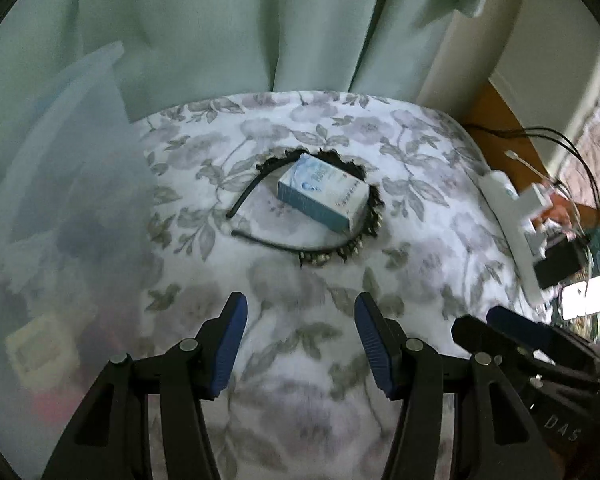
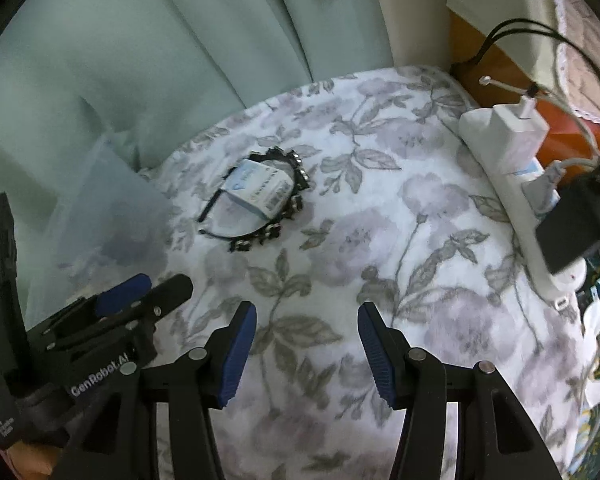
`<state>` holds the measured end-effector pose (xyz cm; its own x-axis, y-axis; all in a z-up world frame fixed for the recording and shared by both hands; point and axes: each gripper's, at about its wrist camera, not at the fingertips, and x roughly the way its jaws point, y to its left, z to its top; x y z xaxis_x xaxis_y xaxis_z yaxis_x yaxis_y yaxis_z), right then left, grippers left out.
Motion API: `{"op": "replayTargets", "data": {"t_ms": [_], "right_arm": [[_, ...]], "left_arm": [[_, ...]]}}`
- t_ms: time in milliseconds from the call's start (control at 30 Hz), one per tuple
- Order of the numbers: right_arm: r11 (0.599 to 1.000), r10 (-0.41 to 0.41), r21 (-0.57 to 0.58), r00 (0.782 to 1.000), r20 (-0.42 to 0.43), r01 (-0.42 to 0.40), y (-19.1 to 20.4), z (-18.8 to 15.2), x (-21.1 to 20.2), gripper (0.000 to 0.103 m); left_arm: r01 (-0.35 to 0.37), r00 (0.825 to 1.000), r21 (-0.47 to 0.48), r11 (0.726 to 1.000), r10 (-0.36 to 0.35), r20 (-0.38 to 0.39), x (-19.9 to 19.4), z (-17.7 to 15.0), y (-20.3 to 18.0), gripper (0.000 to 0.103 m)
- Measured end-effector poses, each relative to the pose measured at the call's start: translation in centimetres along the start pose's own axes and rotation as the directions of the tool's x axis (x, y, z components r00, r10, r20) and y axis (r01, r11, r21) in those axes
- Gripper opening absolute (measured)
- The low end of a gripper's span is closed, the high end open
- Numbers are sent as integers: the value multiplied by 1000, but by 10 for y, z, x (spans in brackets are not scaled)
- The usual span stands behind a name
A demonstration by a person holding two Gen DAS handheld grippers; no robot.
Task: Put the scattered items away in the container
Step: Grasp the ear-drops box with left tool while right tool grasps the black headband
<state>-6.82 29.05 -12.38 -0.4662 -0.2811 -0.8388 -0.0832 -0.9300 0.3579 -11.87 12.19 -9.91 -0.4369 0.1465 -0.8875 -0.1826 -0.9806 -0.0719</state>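
**Two items left on the bedspread, both grippers empty**

Left wrist: left gripper (image 1: 300, 344) released, nothing between the jaws. One box (image 1: 325, 196) lies inside one headband (image 1: 300, 240), beside the translucent container (image 1: 56, 208). Box probably light and stiff; grip its long sides.

Right wrist: right gripper (image 2: 307, 354) released, empty. Headband looks thin and springy, studs snag-prone; pinch the plain band end.

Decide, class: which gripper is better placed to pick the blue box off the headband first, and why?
Probably the left gripper: the blue box lies almost straight ahead of its open jaws, and the translucent container is on its side. The right gripper sees the box off to its left.
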Motion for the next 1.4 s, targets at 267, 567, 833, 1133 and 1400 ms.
{"op": "replayTargets", "data": {"t_ms": [267,567,833,1133,1400], "right_arm": [[1000,-20,-12,1000,-19,19,-1,28,35,57],[998,-49,-27,999,-2,49,-6,55,60,57],[998,-57,-10,998,-15,57,-23,55,72,57],[998,-51,-28,999,-3,51,-19,63,78,57],[998,-38,-51,999,-2,38,-10,71,85,57]], "left_arm": [[19,999,0,1000,-19,41,34,35,4,57],[83,995,88,993,-87,46,61,54,-2,60],[89,995,135,987,-94,30,84,58,-8,67],[90,995,140,986,-96,34,103,61,-5,69],[93,992,81,992,-99,74,103,53,10,36]]}}
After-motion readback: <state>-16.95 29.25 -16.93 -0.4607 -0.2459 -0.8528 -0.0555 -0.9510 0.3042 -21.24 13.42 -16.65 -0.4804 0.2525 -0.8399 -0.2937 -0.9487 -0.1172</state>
